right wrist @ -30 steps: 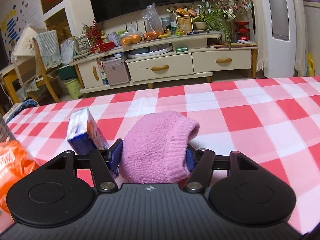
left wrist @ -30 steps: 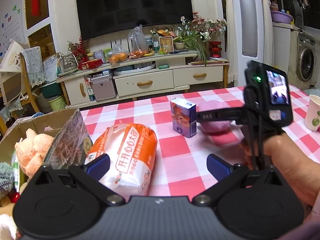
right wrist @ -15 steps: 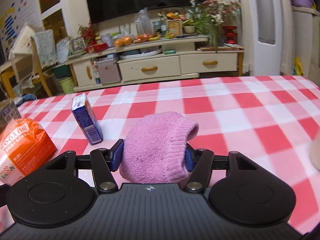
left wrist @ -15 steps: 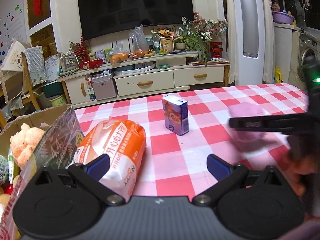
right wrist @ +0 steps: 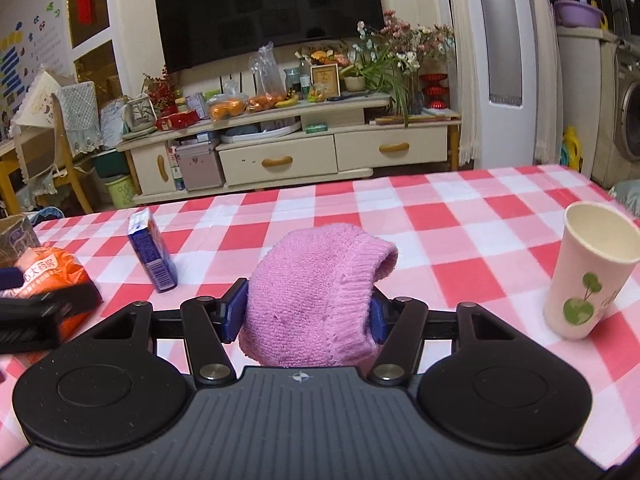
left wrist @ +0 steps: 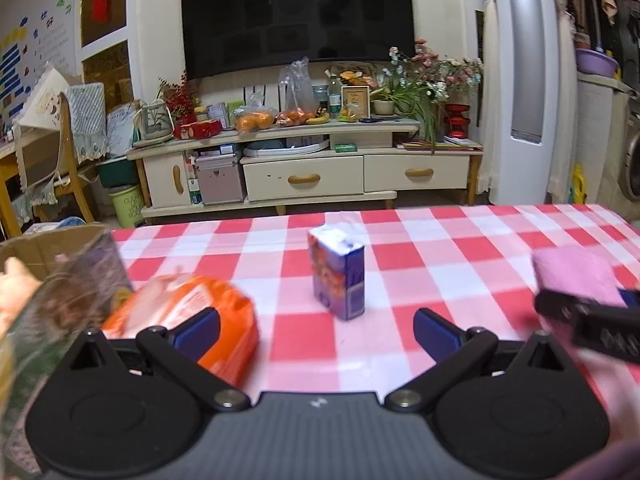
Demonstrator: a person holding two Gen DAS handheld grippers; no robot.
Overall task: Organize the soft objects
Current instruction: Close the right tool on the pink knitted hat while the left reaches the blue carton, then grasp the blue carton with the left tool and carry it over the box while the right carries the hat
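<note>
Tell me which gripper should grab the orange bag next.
Left. The left gripper is open, with the orange bag by its left finger; the right gripper is shut on the pink knit hat.

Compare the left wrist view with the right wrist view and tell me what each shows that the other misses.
Only the left wrist view shows the open left claw and the cardboard box with a plush toy.
Only the right wrist view shows the paper cup and the right claw shut on the pink knit hat.
Both show the hat, the blue carton, the orange bag and the checked tablecloth.
</note>
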